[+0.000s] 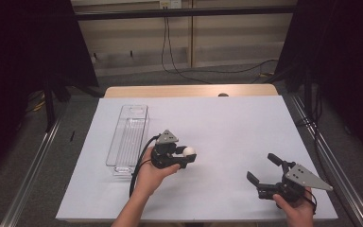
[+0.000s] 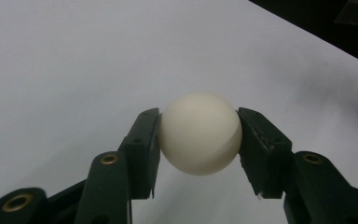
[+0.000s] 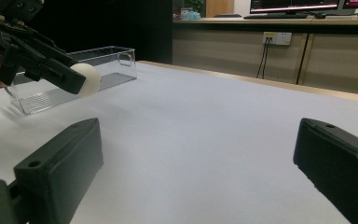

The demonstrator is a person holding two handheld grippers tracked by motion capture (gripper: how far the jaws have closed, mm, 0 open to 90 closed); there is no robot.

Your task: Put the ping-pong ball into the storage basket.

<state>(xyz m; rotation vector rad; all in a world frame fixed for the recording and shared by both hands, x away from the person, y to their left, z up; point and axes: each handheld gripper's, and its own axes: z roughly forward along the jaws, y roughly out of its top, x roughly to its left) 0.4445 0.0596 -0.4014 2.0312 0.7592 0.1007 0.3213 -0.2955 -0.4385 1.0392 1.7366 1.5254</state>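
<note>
Soft, even light falls from overhead on the white table cover (image 1: pixel 227 132), which reads bright against dark, underexposed surroundings at both sides of the high view. Shadows are faint and diffuse. In the left gripper view the white ball (image 2: pixel 199 133) is sharp with gentle shading beneath. In the right gripper view the near jaws are blurred, and the clear bin (image 3: pixel 93 58) shows mild glare.

No text, label, brand, number or sign can be read on anything here, near the grippers or beyond them.
</note>
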